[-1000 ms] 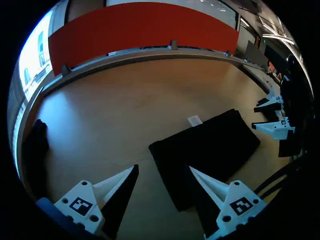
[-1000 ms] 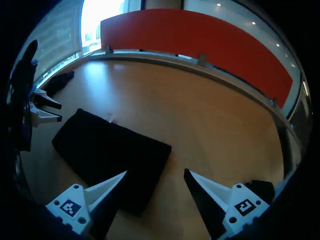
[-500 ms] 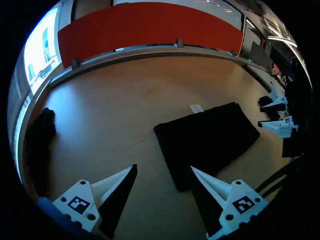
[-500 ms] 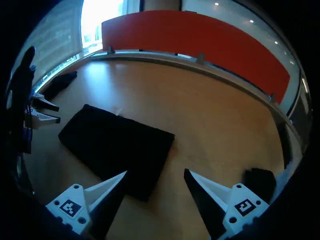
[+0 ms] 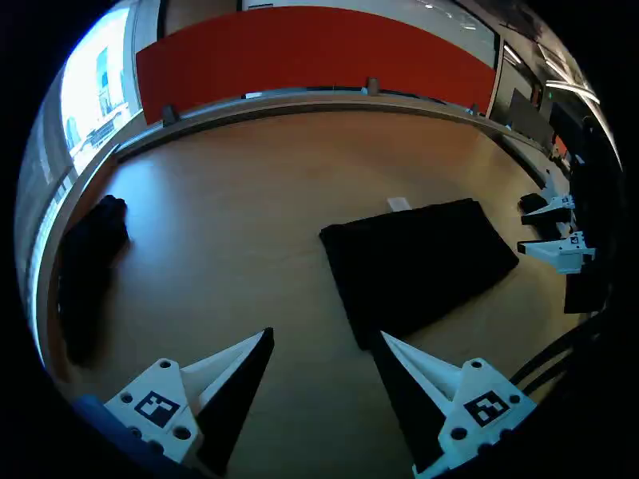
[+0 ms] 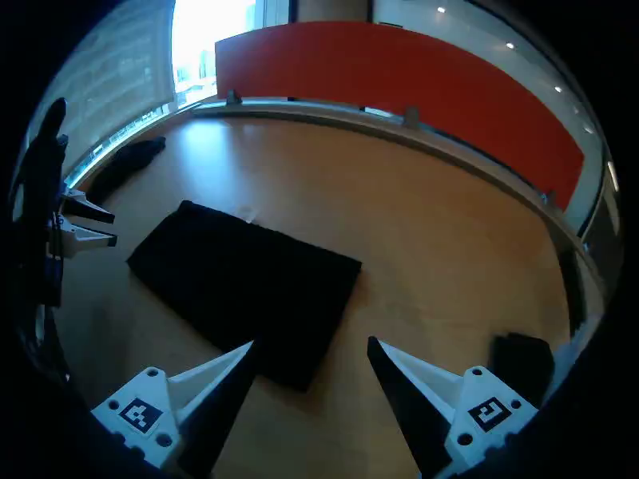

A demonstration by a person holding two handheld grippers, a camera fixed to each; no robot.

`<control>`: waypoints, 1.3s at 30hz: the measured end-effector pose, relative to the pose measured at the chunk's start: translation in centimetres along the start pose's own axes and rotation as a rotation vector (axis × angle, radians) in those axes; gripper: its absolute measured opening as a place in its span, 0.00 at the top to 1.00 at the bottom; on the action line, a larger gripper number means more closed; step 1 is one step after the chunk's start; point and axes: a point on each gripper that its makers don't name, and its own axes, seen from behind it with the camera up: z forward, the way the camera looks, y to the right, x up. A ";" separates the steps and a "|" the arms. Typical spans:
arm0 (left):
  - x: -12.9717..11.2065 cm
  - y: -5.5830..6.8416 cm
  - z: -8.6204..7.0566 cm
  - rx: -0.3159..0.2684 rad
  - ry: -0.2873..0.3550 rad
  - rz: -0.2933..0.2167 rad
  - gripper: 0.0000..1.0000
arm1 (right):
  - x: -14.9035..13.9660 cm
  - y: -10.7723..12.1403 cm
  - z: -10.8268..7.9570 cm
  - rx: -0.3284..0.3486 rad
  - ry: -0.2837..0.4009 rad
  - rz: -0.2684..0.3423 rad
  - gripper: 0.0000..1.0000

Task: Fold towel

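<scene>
A black towel (image 5: 417, 267) (image 6: 244, 283) lies folded flat as a rectangle on the wooden table (image 5: 240, 207), with a small white tag (image 5: 398, 204) at its far edge. My left gripper (image 5: 323, 347) stands open just short of the towel's near corner, nothing between its fingers. My right gripper (image 6: 311, 355) is open too, above the towel's near edge, holding nothing. In the left gripper view the right gripper (image 5: 559, 231) shows at the far right beside the towel; in the right gripper view the left gripper (image 6: 84, 223) shows at the far left.
A dark bundle of cloth (image 5: 88, 263) (image 6: 128, 160) lies near one table edge. Another dark bundle (image 6: 523, 363) sits near the other end. An orange divider panel (image 5: 319, 52) (image 6: 415, 80) runs along the table's far edge. A person's dark sleeve (image 5: 595, 191) is behind the right gripper.
Both grippers have drawn back from the towel, so it now lies farther ahead of the fingers. The towel itself has not moved and both grippers stay open.
</scene>
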 end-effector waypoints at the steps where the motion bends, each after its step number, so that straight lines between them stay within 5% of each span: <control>1: -0.2 -0.2 -0.2 0.007 0.000 -0.003 0.12 | 0.0 -0.1 0.0 0.004 -0.002 -0.007 0.00; 14: -2.9 -2.0 -3.0 0.062 -0.006 -0.079 0.12 | -0.5 -0.7 0.2 0.044 -0.024 -0.078 0.00; 28: -4.8 -2.8 -4.7 0.085 -0.019 -0.105 0.12 | -3.3 -1.2 0.4 0.074 -0.070 -0.116 0.03; 39: -5.6 -3.1 -5.6 0.090 -0.028 -0.116 0.12 | -4.3 -1.0 0.9 0.079 -0.088 -0.144 0.35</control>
